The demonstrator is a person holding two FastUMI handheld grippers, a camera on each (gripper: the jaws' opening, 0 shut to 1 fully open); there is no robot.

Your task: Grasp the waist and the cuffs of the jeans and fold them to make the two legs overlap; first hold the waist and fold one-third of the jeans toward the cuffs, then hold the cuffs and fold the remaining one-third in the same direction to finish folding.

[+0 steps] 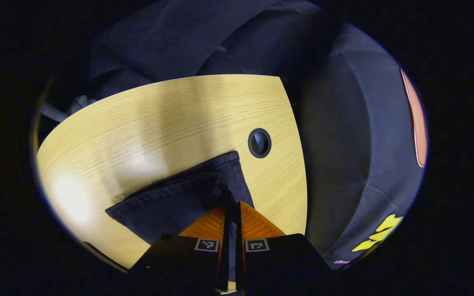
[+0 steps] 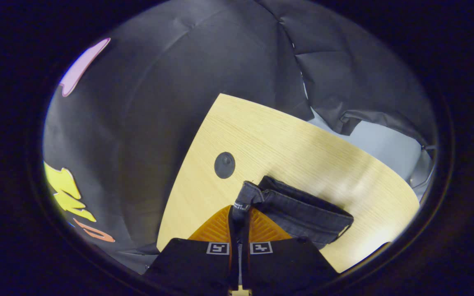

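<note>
In the left gripper view, the cuffs (image 1: 187, 193) of the dark blue jeans hang just ahead of my left gripper (image 1: 233, 205), which is shut on the denim above the wooden table (image 1: 138, 123). In the right gripper view, my right gripper (image 2: 239, 211) is shut on the waist (image 2: 298, 209) of the same jeans, a small label showing at its fingertips. The waistband bunches to the right of the fingers. The rest of the jeans is hidden below both grippers.
A round cable hole (image 1: 259, 142) sits in the table near its edge, also seen as the cable hole (image 2: 224, 165) left of the waist. The black cloth wall (image 1: 344, 123) surrounds the table closely. A white cable (image 1: 68, 109) lies beyond the table's far corner.
</note>
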